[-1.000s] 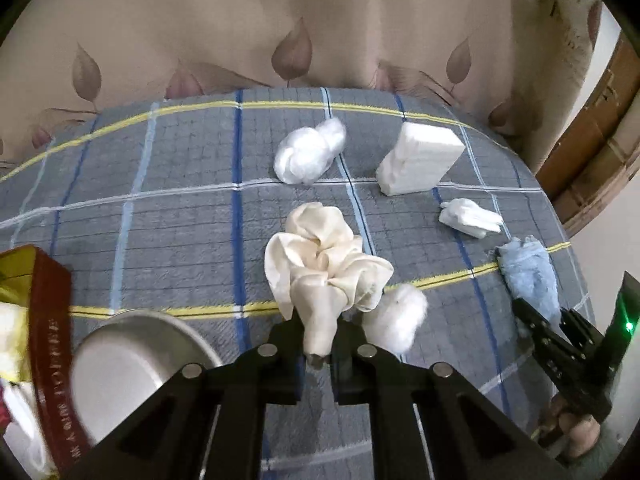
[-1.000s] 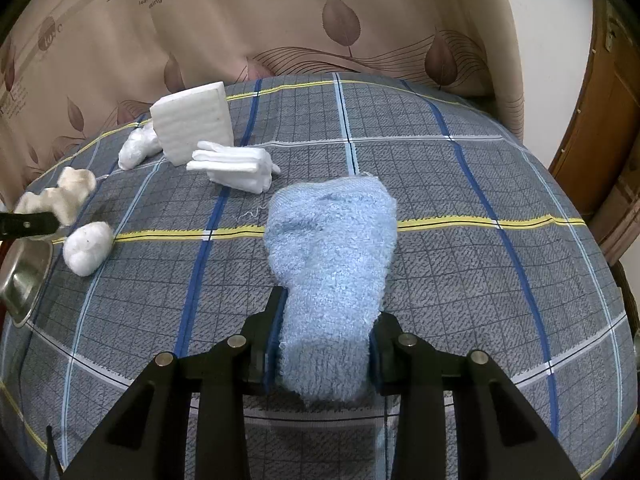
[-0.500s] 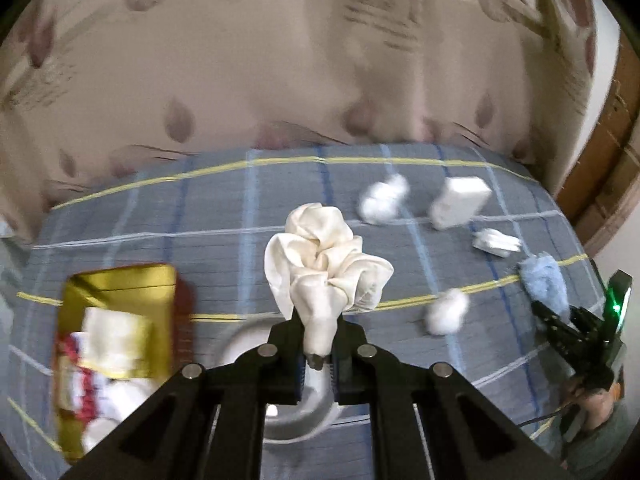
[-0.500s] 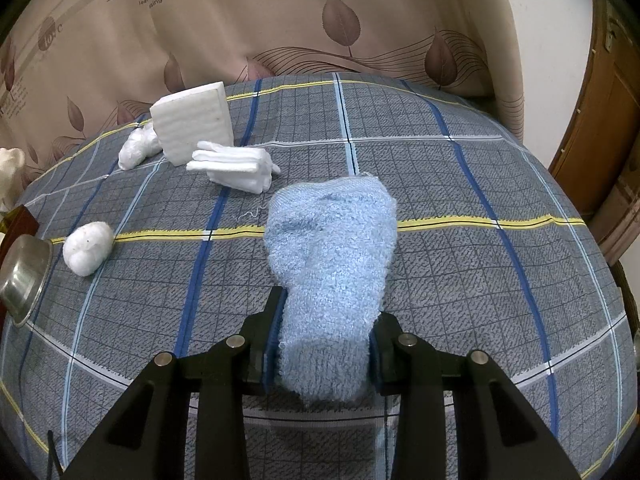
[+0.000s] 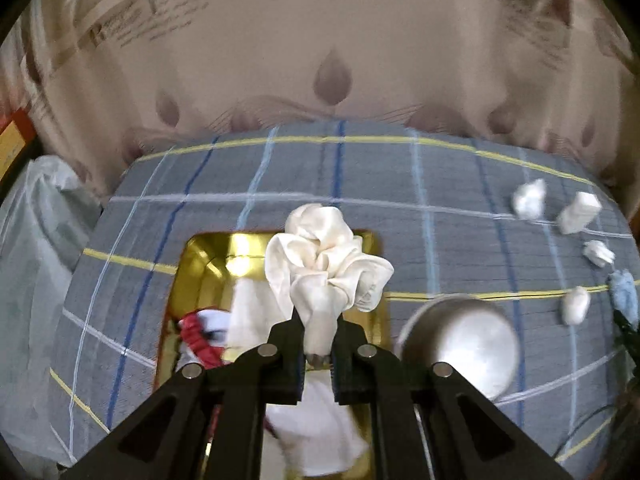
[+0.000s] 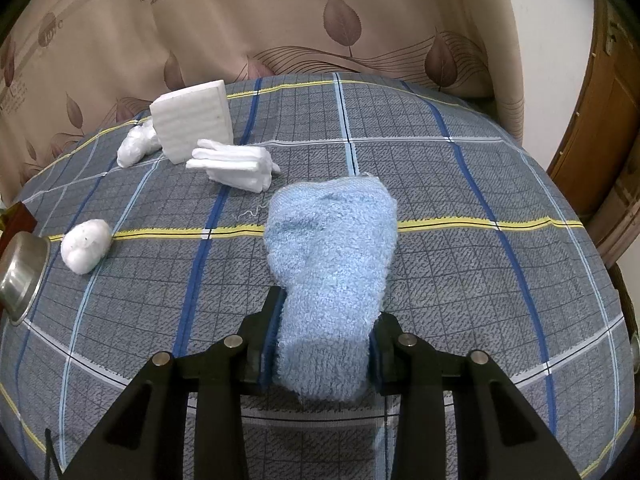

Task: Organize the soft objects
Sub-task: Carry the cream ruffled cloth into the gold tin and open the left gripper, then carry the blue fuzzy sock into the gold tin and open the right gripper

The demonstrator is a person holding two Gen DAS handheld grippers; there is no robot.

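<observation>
My left gripper (image 5: 318, 344) is shut on a cream scrunchie (image 5: 326, 258) and holds it in the air above an open gold tin (image 5: 192, 264) that holds white and red soft items. My right gripper (image 6: 322, 336) is shut on the near end of a light blue towel (image 6: 332, 236) that lies on the plaid cloth. White gloves (image 6: 234, 164), a white foam block (image 6: 192, 120), a white wad (image 6: 138, 144) and a cotton ball (image 6: 86, 244) lie to the towel's left.
A steel bowl (image 5: 460, 344) sits right of the tin; its rim shows in the right wrist view (image 6: 20, 276). A plastic-covered object (image 5: 36, 240) stands off the table's left edge. A leaf-patterned curtain (image 6: 320, 20) hangs behind the table, a wooden door (image 6: 600, 128) at right.
My left gripper has swung left with the scrunchie, from over the bowl to over the gold tin. The right gripper and towel have not moved.
</observation>
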